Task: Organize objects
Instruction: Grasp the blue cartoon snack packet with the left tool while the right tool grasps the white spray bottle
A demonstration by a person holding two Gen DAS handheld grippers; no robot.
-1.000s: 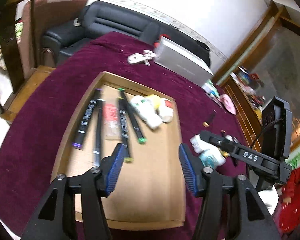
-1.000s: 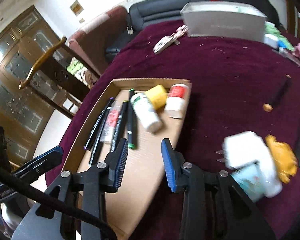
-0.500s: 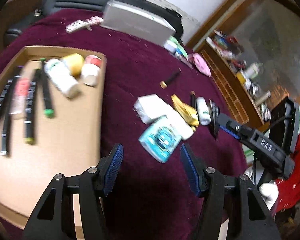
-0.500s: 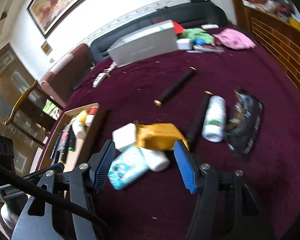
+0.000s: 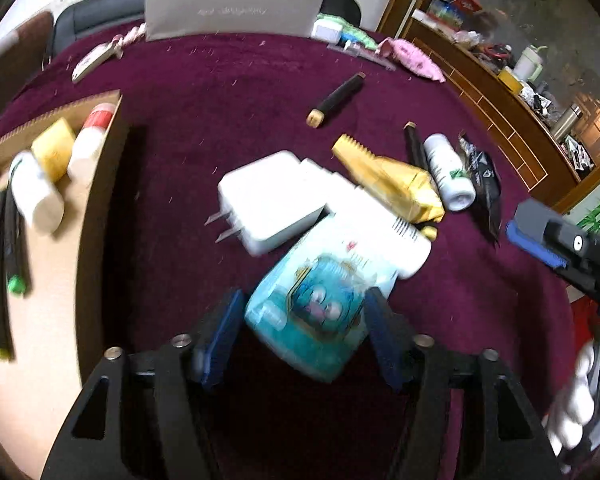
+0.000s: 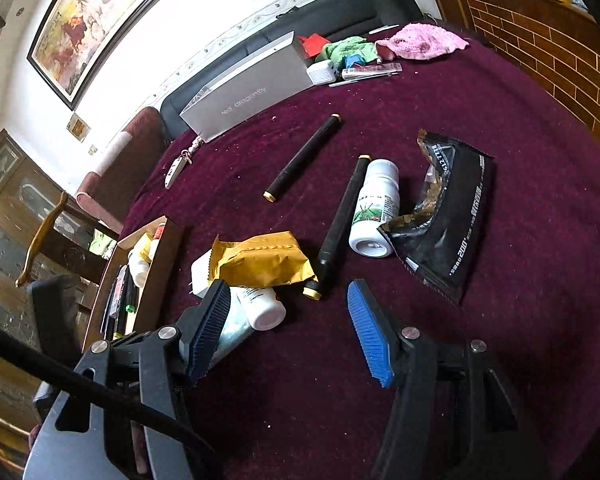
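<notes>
A teal tissue packet [image 5: 312,312] lies on the purple cloth between the blue pads of my left gripper [image 5: 302,332]. Its jaws are opening and the pads stand just off the packet's sides. Behind it are a white charger [image 5: 272,200], a lying white bottle [image 5: 384,224] and a yellow packet [image 5: 396,184]. My right gripper [image 6: 287,286] is open over bare cloth with nothing between its fingers. Just ahead of it are the yellow packet [image 6: 260,260], a black marker [image 6: 338,228], a second white bottle [image 6: 374,208] and a black packet [image 6: 448,216].
A cardboard tray [image 5: 60,280] at the left holds markers and several small bottles. Another black marker [image 5: 336,100] lies alone further back. A grey box [image 5: 232,8], a pink cloth [image 6: 420,40] and a key tag [image 5: 96,58] sit at the far edge. A wooden cabinet [image 5: 500,92] stands at the right.
Both grippers swung right from above the tray to the loose pile. The left dropped around the teal packet. The right gripper's jaws opened wider.
</notes>
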